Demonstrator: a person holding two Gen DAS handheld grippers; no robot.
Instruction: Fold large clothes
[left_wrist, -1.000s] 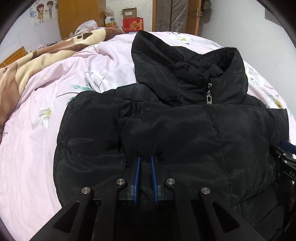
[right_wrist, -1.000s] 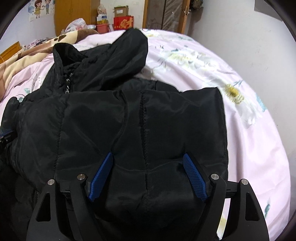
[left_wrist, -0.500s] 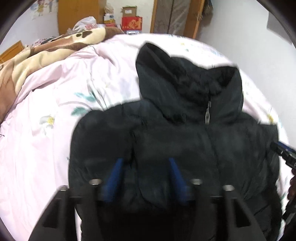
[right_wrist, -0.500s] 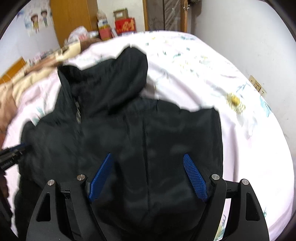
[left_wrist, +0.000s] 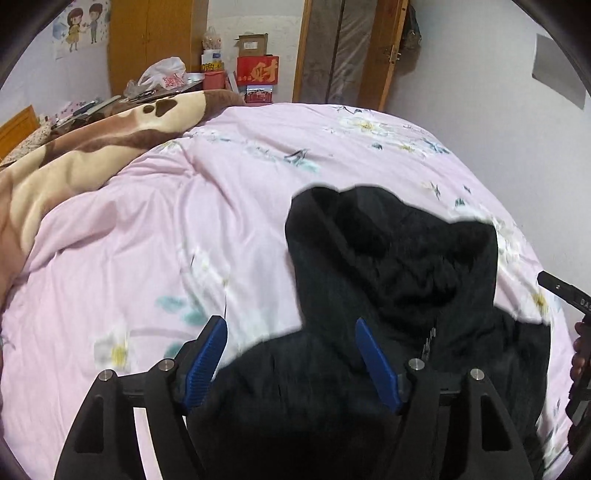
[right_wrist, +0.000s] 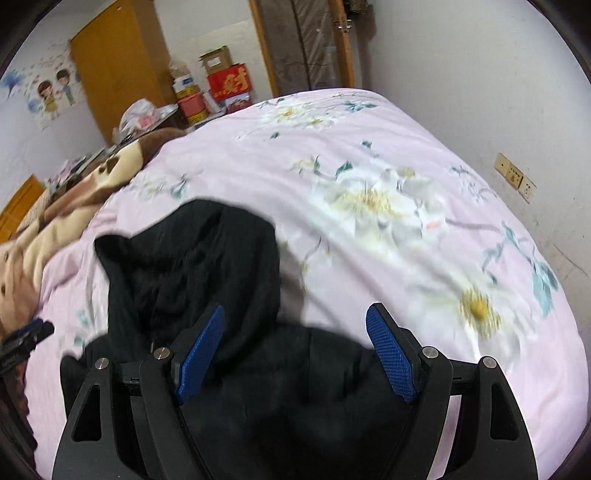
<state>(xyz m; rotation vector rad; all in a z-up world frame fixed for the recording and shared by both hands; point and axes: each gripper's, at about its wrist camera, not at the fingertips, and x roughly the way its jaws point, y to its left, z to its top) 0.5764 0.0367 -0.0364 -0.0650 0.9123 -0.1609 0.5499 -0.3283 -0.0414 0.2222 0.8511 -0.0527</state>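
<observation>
Black and puffy, the jacket (left_wrist: 388, 295) lies folded on the pink floral bed cover (left_wrist: 147, 240), hood toward the far end. The left gripper (left_wrist: 291, 354) hangs above it, jaws opening and holding nothing; the right gripper (right_wrist: 295, 350) gapes wide, also empty.

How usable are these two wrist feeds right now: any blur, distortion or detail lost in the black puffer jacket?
Left wrist view: fisheye bends the room; the black puffer jacket is smeared at its edges and nearly featureless; the far cardboard boxes stay sharp. Right wrist view: stronger motion blur across the pink floral quilt; jacket folds are lost in shadow; no glare in either.
</observation>
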